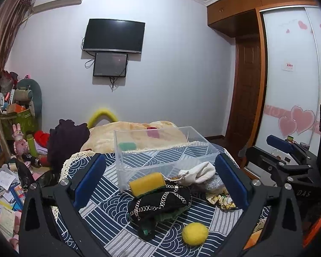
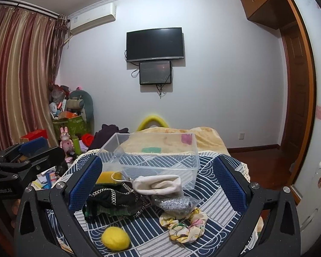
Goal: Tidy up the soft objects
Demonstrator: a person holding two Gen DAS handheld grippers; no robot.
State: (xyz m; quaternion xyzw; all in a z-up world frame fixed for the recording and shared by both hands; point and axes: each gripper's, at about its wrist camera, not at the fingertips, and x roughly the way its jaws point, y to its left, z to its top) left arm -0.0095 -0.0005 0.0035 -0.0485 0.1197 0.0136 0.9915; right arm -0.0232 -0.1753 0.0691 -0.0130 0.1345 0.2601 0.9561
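A clear plastic bin (image 1: 160, 150) (image 2: 152, 156) stands empty on the blue patterned cloth. In front of it lie a yellow sponge (image 1: 147, 183) (image 2: 108, 176), a black patterned cloth (image 1: 160, 203) (image 2: 115, 199), a white pouch (image 1: 198, 173) (image 2: 158, 184), a silver glitter bag (image 2: 173, 203), a floral scrunchie (image 2: 184, 224) (image 1: 219, 199) and a yellow felt ball (image 1: 195, 233) (image 2: 115, 238). My left gripper (image 1: 160, 180) is open above the pile, holding nothing. My right gripper (image 2: 158, 184) is open above the pile, holding nothing.
The cloth-covered table (image 1: 109, 220) has a beige blanket (image 1: 139, 132) behind it. Clutter and toys (image 1: 15, 128) fill the floor at the left. A wardrobe (image 1: 289, 75) and a door stand at the right. A TV (image 2: 155, 44) hangs on the far wall.
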